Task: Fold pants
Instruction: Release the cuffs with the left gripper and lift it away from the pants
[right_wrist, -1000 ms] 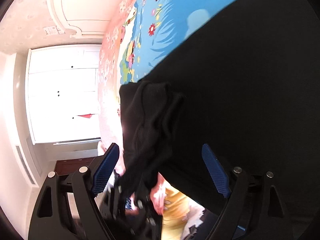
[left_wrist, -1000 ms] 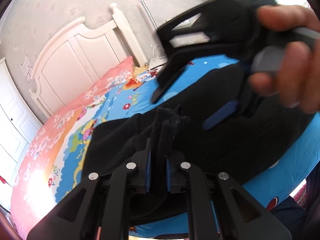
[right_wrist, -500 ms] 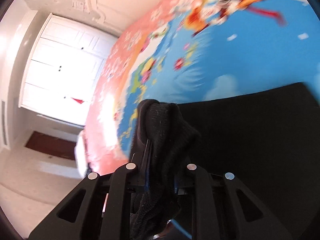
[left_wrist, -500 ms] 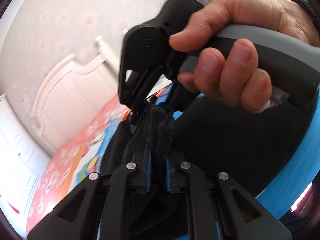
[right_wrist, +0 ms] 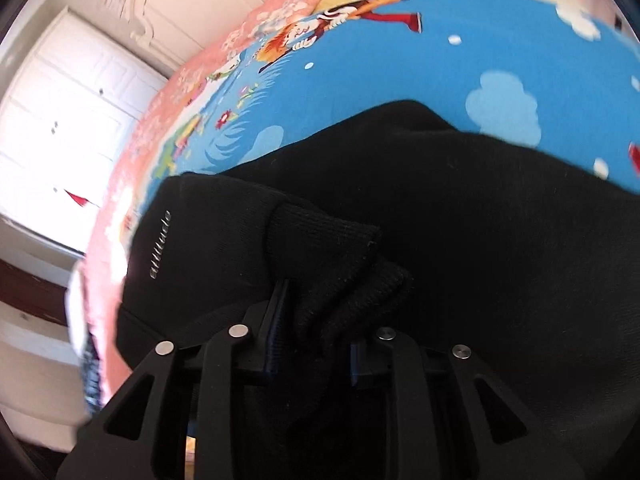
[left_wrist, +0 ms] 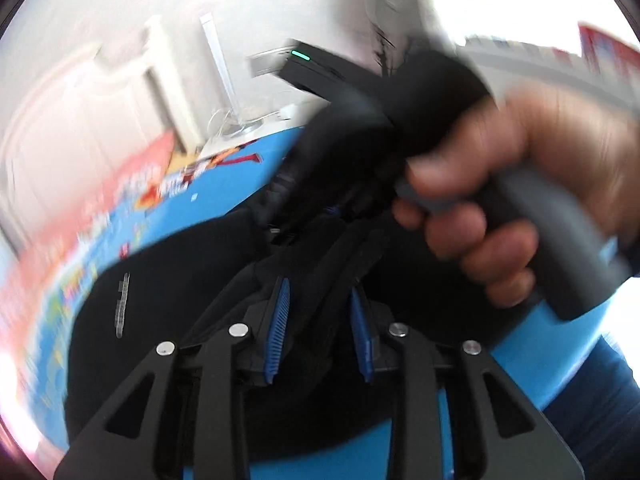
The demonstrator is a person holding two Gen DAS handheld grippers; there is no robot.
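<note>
Black pants (right_wrist: 460, 216) spread on the cartoon bedsheet (right_wrist: 400, 60), small silver lettering (right_wrist: 160, 245) near the hem, too tiny to read. Right gripper (right_wrist: 316, 344) clamped on a bunched ribbed cuff (right_wrist: 332, 256). Left gripper (left_wrist: 320, 332) parted, pants between. Right hand (left_wrist: 520, 208) wrapped around its handle, blurry.

Left tongs (left_wrist: 320, 332) opened, releasing pants (left_wrist: 168, 280).

Light: bright daylight, blown-out white at the edges.
Blur: left wrist view smeared by motion; right wrist view sharp.
Distortion: fisheye bending, dark corners.
Shadows: soft.
</note>
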